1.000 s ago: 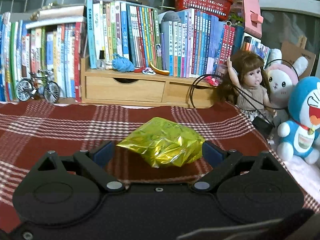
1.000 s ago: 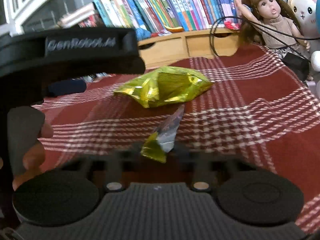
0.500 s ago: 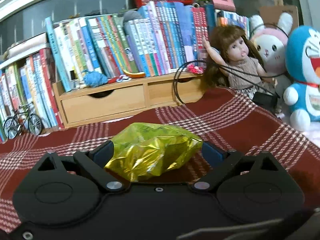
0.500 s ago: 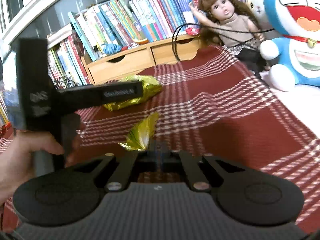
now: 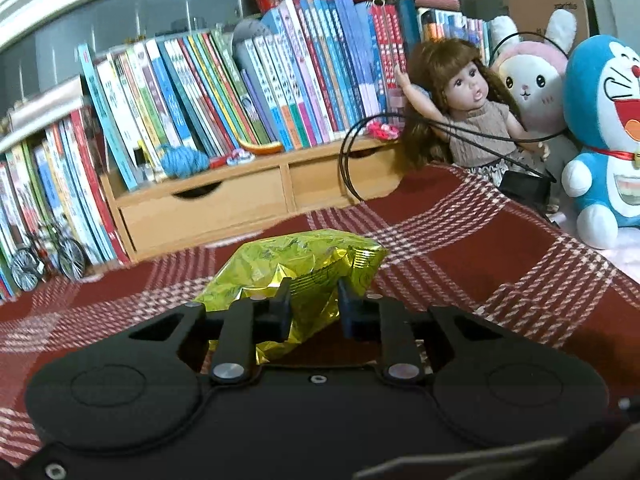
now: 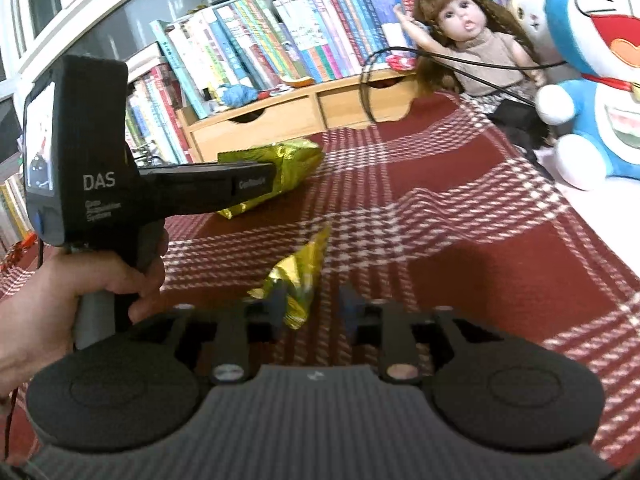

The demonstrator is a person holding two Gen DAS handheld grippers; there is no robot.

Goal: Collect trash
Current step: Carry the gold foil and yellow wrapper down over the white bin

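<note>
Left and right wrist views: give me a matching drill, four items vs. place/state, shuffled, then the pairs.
Items:
1. large gold wrapper
2. small foil scrap
3. doll
4. blue yarn ball

Places/states:
A. on the wooden drawer unit, before the books
B. between the left gripper fingers
C. leaning by the plush toys
D. at the right gripper, beside one finger

Pairs: 1-B, 2-D, 3-C, 4-A

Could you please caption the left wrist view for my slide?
Left gripper closing on a crinkled gold snack bag on a red plaid cloth.
</note>
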